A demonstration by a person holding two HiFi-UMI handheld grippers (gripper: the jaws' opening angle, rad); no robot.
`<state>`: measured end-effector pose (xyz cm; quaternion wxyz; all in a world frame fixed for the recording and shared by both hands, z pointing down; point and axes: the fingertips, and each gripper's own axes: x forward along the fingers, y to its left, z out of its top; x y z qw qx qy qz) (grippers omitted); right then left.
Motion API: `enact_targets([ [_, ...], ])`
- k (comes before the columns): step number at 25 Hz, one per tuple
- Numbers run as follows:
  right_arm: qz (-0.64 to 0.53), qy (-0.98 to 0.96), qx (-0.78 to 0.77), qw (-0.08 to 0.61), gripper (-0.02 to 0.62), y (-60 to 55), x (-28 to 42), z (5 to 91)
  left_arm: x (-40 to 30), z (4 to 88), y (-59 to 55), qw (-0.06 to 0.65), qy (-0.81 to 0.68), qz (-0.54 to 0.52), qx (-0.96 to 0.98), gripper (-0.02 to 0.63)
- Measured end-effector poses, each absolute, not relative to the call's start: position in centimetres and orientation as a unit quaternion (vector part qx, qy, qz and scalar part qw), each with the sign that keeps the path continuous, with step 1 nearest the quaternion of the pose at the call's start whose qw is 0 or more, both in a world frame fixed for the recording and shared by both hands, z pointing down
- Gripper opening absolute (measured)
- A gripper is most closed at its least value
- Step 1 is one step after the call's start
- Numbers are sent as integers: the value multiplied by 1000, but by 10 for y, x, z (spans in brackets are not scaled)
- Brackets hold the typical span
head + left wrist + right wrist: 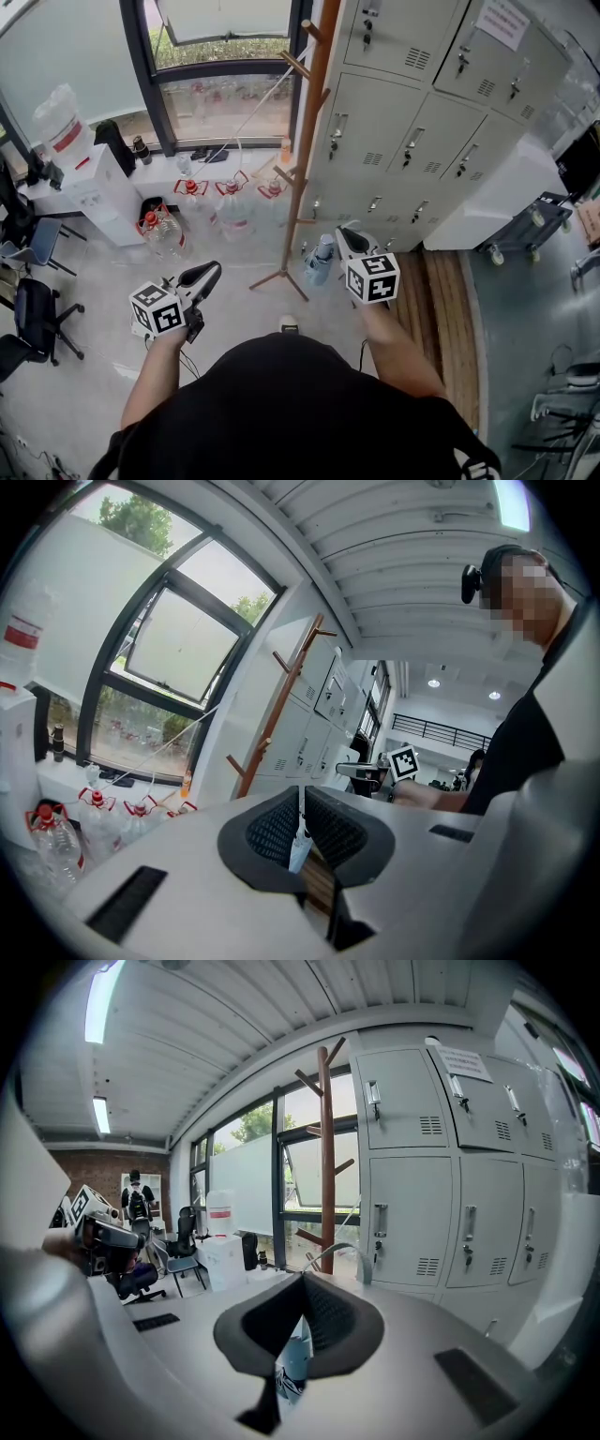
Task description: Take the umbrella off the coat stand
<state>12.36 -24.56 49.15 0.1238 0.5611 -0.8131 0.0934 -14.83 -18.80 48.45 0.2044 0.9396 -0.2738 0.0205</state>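
While a person in a black top stands over a pale floor (234, 281), each hand holds a claw out in front. Left claw (208, 273): jaws drawn together to a thin slit, nothing between them. Right claw (302, 1283): jaws closed, apparently gripping the umbrella (289, 1368) just under its grey hook handle (349, 1249). The hook arches up over the jaw tips, while the folded blue and white canopy hangs straight below them. The umbrella's long axis is close to upright, handle at the top and tip pointing down at the floor. It sits well to the right of the left claw. Just beyond it, slightly left, stands the tall wooden coat stand (305, 141), its pole apart from the umbrella. Grey lockers (412, 122) line the wall to the right, and large water bottles (234, 211) sit under a window (220, 94) at the back
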Motion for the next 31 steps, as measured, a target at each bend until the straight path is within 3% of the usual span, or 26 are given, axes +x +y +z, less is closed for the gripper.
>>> enact_targets([
  [31, 97, -831, 530, 137, 11, -265, 106, 499, -157, 486, -198, 208, -294, 15, 933, 26],
])
